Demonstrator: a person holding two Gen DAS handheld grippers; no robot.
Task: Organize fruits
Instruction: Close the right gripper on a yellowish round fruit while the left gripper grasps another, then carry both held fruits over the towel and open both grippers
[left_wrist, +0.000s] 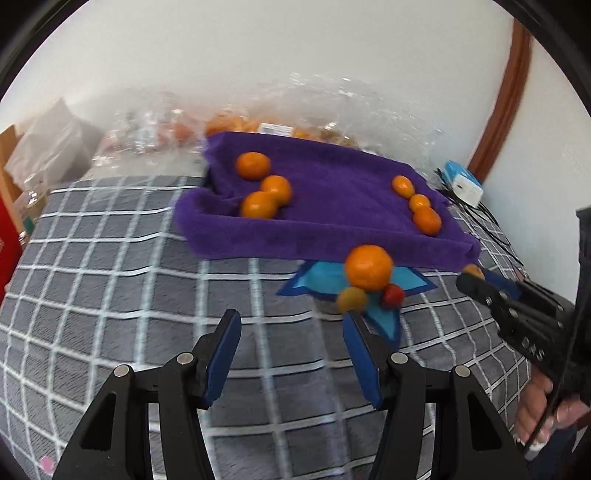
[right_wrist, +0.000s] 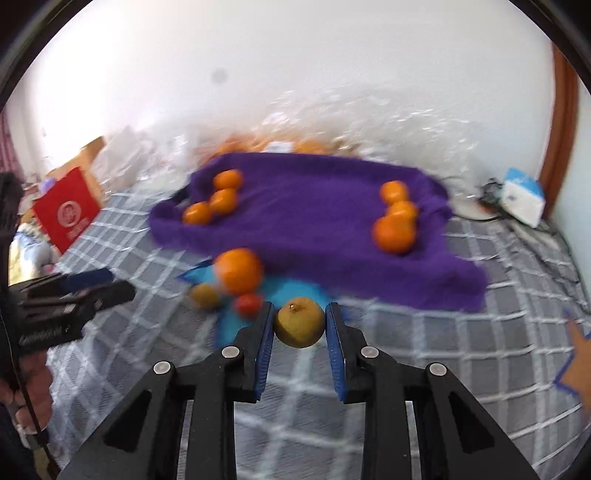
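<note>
- My right gripper (right_wrist: 299, 322) clamps a small yellow-green round citrus fruit (right_wrist: 299, 323), just off the near edge of the purple towel-lined tray (right_wrist: 314, 206).
- My left gripper (left_wrist: 291, 325) is partly spread, gripping nothing, over the grey checked bedcover (left_wrist: 110, 266).
- Big orange mandarin (left_wrist: 368, 266) sits on the blue star-shaped mat (left_wrist: 321, 277), touching that tray's near edge.

Bright, even light; motion blur (worst in right view), fisheye-bent edges.
</note>
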